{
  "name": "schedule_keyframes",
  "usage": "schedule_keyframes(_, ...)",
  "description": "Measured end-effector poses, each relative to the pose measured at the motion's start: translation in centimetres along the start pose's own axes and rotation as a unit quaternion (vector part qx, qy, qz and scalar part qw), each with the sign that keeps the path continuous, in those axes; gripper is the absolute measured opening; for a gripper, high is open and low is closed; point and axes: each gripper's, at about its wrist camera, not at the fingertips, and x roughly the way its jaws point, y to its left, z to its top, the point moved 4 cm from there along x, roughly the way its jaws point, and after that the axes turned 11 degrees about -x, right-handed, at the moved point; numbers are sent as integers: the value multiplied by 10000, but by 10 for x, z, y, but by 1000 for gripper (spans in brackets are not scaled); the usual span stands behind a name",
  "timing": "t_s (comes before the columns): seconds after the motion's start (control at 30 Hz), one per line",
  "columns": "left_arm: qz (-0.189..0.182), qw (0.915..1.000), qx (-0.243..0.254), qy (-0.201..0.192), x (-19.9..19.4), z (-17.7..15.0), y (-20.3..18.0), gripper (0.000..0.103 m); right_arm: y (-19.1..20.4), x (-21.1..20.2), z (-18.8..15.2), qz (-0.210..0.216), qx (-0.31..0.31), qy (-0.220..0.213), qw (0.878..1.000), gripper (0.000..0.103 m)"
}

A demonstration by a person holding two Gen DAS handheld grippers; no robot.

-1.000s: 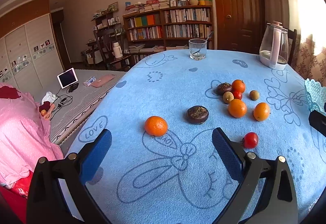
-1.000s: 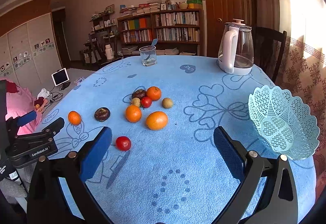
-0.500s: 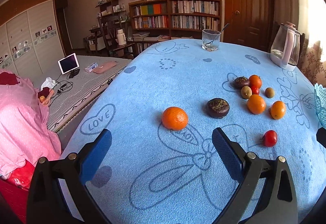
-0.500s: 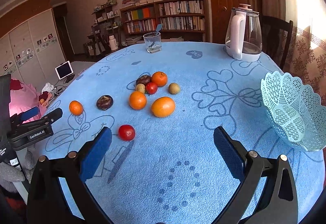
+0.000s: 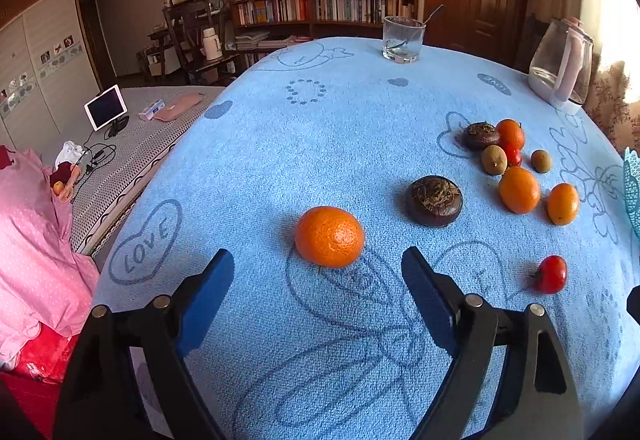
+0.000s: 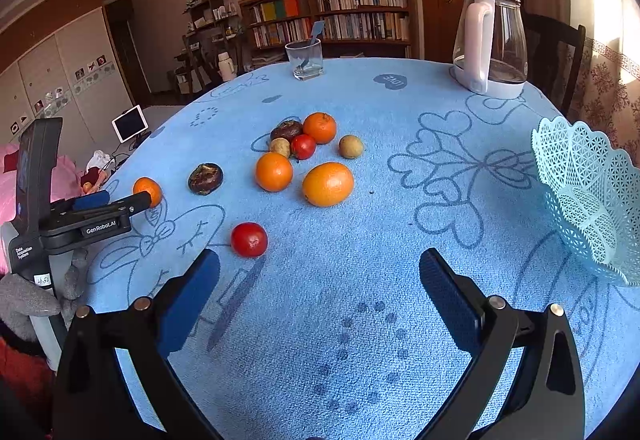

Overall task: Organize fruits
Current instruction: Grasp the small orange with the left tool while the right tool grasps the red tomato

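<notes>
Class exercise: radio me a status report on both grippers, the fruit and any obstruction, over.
Left gripper open, fingers just been closing, nothing between them, lone orange just ahead. Right gripper open, empty. Basket empty. Nothing in the way.

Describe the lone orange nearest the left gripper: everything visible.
The lone orange is small, round, slightly flattened, with dimpled bright peel, whole and unpeeled. It sits on the blue tablecloth over a printed bow, apart from the other fruit, just ahead of the left gripper, whose open jaws have just been closing; nothing touches it.
</notes>
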Motion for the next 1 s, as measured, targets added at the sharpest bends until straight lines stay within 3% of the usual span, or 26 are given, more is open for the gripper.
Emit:
schedule_keyframes(0.17, -159, 9989, -87, 423, 26, 2, -1, 64, 5, 6, -3, 135, -48, 101, 9998, 101)
schedule_keyframes(0.33, -271, 9985, -194, 439, 31, 6, 0, 41, 9, 12, -7, 234, -64, 232, 9994, 101)
schedule_keyframes(0.57, -469, 9983, -236, 242, 21, 7, 1, 40, 16, 21, -3, 475, -99, 430, 9979, 99)
schedule_keyframes(0.7, -401, 9990, -197, 83, 13, 7, -1, 40, 22, 36, 5, 681, -119, 653, 9955, 76)
schedule_keyframes(0.93, -380, 9988, -294, 67, 11, 5, 3, 40, 38, 66, 16, 749, -375, 939, 9921, 55)
schedule_keyframes(1.0, -373, 9988, -317, 89, 12, 5, 3, 40, 42, 74, 18, 775, -457, 1037, 9905, 44)
